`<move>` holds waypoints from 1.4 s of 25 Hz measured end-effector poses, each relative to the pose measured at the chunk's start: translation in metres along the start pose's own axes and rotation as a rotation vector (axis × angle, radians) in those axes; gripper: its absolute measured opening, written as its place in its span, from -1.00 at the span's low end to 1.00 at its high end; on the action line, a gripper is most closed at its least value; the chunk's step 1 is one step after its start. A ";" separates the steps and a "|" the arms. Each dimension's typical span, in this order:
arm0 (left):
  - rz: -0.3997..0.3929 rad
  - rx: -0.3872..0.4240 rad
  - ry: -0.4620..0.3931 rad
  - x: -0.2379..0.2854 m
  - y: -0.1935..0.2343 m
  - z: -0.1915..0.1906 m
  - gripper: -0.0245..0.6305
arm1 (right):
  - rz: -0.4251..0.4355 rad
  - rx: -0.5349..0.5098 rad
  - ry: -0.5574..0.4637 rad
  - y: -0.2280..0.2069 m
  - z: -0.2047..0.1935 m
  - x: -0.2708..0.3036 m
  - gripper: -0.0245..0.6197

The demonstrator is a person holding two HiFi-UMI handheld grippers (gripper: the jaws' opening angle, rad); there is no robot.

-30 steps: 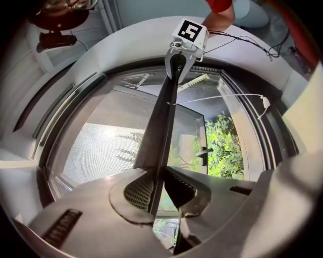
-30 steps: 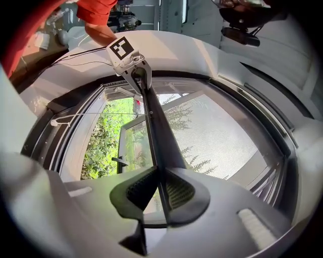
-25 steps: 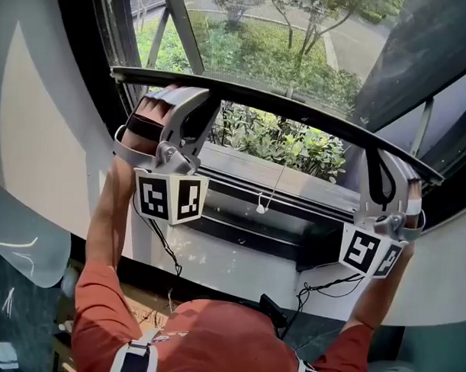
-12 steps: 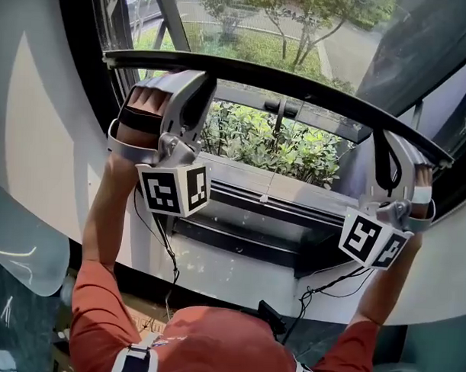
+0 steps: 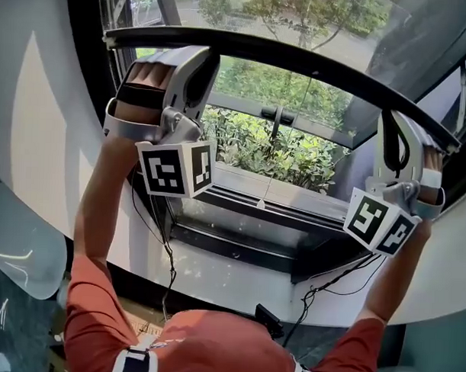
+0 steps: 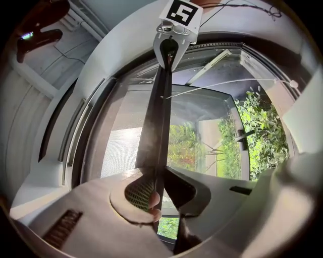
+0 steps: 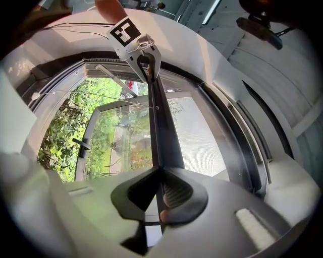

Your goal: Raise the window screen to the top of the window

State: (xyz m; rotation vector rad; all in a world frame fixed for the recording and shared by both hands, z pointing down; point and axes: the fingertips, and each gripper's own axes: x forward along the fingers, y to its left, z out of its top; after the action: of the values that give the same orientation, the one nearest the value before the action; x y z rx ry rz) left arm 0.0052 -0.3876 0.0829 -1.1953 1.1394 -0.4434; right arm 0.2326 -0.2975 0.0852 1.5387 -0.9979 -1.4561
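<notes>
The left hand-held gripper (image 6: 157, 187) is pinched on the dark bottom rail (image 5: 298, 59) of the window screen (image 6: 118, 151), near the rail's left end. The right hand-held gripper (image 7: 160, 194), whose jaws have just been closing, is clamped on the same rail near its right end. The rail is held across the window frame (image 5: 85, 100), well above the sill (image 5: 294, 194). A pull cord (image 5: 268, 179) hangs from the rail's middle.

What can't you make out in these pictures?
Head view: the top of the window frame is cut off by the picture's upper edge.
Head view: the cord's white end is too small to identify.
Head view: the person's torso hides whatever lies directly below.
</notes>
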 end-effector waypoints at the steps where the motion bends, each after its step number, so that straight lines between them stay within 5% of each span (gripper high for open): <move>1: 0.008 0.004 0.004 0.002 0.004 0.001 -0.72 | -0.009 -0.006 0.003 -0.004 0.000 0.001 -0.81; 35: 0.254 0.088 0.071 0.098 0.186 0.011 -0.81 | -0.253 -0.091 0.088 -0.192 0.007 0.089 -0.81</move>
State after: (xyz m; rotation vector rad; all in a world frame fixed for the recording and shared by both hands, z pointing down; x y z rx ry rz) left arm 0.0048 -0.3908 -0.1273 -0.9499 1.3001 -0.3402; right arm 0.2339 -0.3046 -0.1264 1.6931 -0.6945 -1.5673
